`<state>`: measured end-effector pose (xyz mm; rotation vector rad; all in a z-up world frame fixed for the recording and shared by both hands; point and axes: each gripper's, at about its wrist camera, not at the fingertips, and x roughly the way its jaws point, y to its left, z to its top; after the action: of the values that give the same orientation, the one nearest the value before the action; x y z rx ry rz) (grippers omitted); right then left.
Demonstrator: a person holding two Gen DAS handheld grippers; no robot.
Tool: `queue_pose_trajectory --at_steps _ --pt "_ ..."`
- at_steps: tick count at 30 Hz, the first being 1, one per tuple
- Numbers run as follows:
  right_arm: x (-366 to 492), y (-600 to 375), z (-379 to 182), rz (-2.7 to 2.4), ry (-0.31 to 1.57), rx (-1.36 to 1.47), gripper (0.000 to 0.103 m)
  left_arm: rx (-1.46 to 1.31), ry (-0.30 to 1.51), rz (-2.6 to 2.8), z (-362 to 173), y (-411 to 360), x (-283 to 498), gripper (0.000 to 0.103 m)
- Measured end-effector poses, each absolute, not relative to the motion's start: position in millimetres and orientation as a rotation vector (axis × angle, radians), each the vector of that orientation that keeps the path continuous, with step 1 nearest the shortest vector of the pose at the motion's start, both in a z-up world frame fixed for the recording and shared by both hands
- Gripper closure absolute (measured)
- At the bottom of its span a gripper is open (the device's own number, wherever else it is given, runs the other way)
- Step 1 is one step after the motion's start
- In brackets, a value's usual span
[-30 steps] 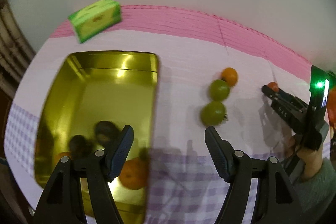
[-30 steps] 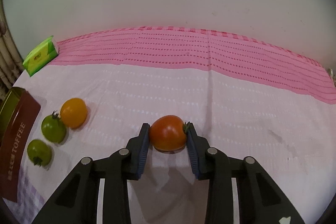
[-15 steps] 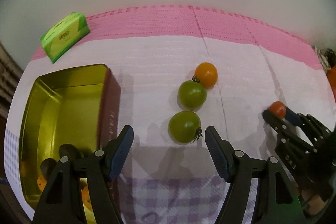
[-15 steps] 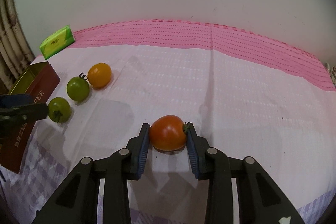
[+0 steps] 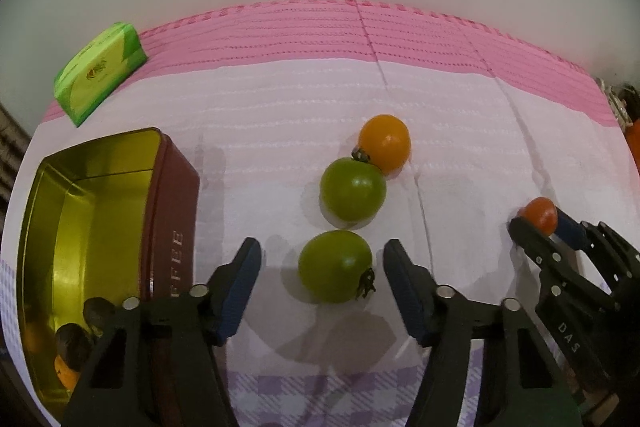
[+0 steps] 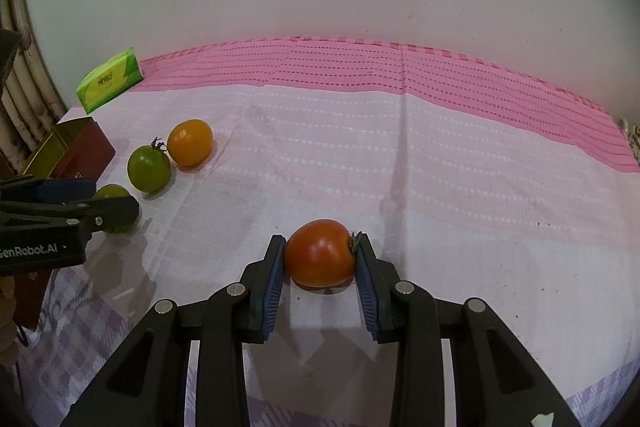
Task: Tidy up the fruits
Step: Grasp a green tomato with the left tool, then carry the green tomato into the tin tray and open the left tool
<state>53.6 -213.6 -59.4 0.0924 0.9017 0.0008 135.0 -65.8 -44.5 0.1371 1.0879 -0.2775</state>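
My left gripper [image 5: 322,259] is open, its fingers either side of a green tomato [image 5: 335,265] lying on the cloth. Behind that lie a second green tomato [image 5: 353,188] and an orange tomato [image 5: 385,141], touching each other. The open brown toffee tin [image 5: 173,223] with a gold inside stands at the left and holds several fruits [image 5: 74,347] at its near end. My right gripper [image 6: 320,259] is shut on a red tomato [image 6: 320,253], low over the cloth; it also shows in the left wrist view [image 5: 540,221].
A green tissue pack [image 5: 100,73] lies at the back left on the pink band of the tablecloth [image 5: 320,39]. A white wall runs behind the table. The cloth's purple check border [image 5: 328,399] lies at the near edge.
My left gripper has swung from over the tin to the right and closed in on the near green tomato. My right gripper has carried the red tomato leftward toward the other fruits.
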Motion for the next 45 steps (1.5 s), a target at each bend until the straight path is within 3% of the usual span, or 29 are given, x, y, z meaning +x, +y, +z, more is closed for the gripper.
queue_pose_trajectory --at_steps 7,21,32,45 --pt "54.0 -213.4 -59.7 0.000 0.902 0.092 0.071 0.123 1.108 -0.292 -49.4 -65.6 132.8 0.066" --pt "55.4 -211.7 -60.7 -0.006 0.904 0.076 0.071 0.112 1.087 -0.263 -25.6 -43.3 110.5 0.066" --pt "56.3 -209.8 -61.0 -0.014 0.907 0.057 0.071 0.073 1.040 -0.191 3.5 45.1 79.2 0.066" --pt "56.2 -208.0 -60.6 -0.022 0.908 0.046 0.071 0.048 1.105 -0.111 -21.2 115.2 67.9 0.066"
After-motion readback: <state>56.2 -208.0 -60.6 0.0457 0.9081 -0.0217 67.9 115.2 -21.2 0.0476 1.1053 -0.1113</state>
